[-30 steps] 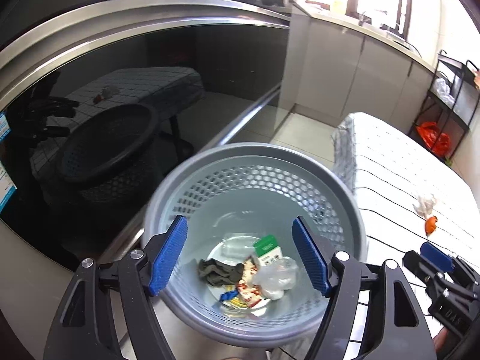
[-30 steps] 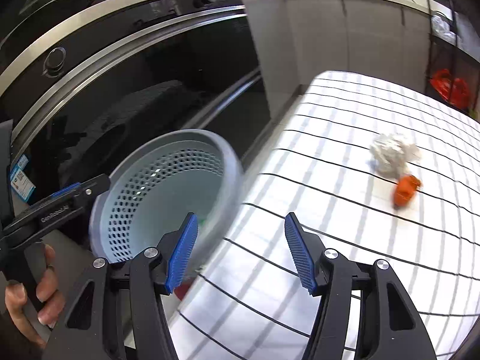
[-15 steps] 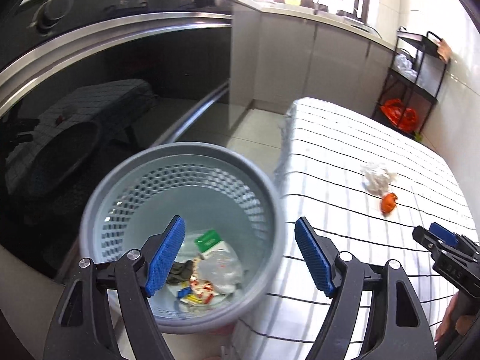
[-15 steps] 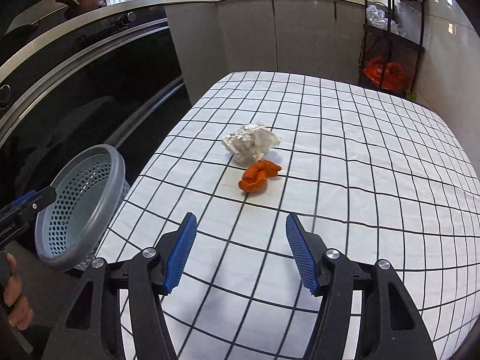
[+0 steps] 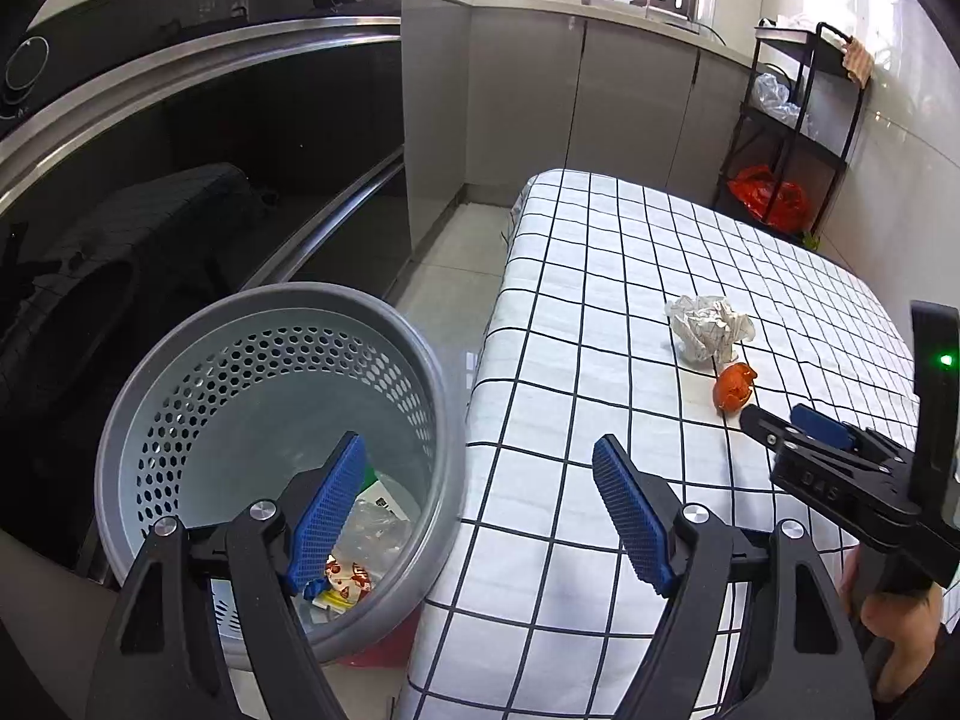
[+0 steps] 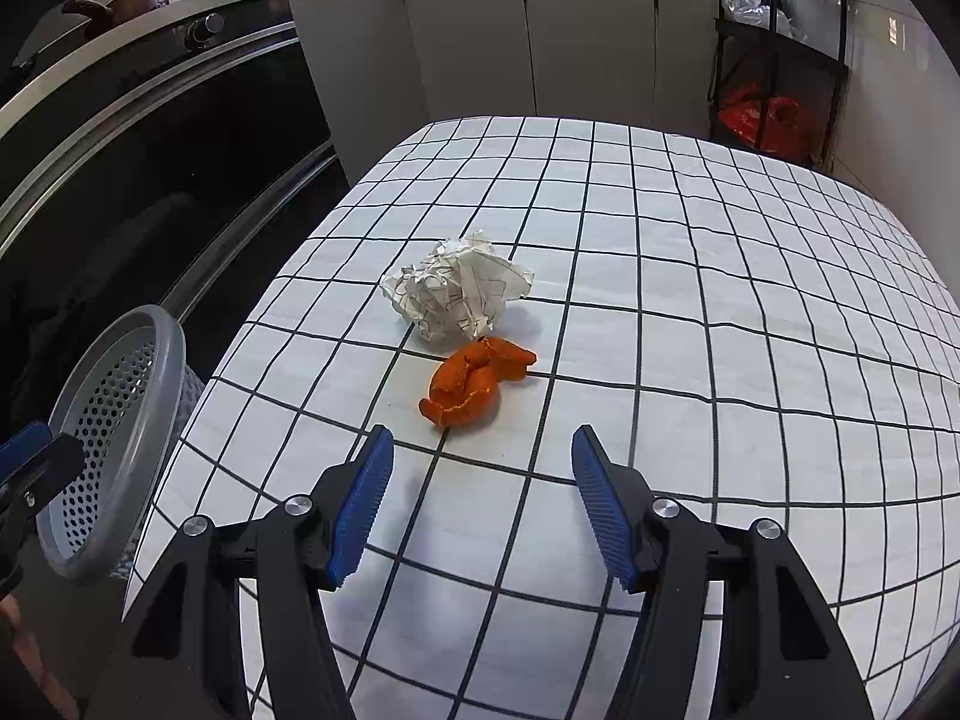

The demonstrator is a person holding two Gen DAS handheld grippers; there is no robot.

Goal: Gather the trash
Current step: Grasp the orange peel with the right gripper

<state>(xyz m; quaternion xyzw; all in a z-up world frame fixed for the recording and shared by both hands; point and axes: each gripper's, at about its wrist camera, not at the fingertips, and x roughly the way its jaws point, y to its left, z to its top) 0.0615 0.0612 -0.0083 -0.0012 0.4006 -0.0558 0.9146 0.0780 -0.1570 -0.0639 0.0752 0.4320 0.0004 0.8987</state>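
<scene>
A crumpled paper [image 6: 457, 291] lies on the surface [image 6: 720, 312], with an orange peel [image 6: 474, 383] just before it, touching or nearly so. The perforated basket [image 5: 270, 408] stands on the floor at the surface's left edge, with wrappers [image 5: 360, 546] lying in its bottom. Behind the surface runs a row of cabinets [image 6: 528, 42], and a shelf rack [image 6: 780, 54] stands at the far right.

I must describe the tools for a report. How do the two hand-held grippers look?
Both look alike. The left hand-held gripper and the right hand-held gripper have black angular arms with silver screws, and blue ribbed pads on the fingers. In the left wrist view, the right one's body shows embossed lettering and a green light.
</scene>
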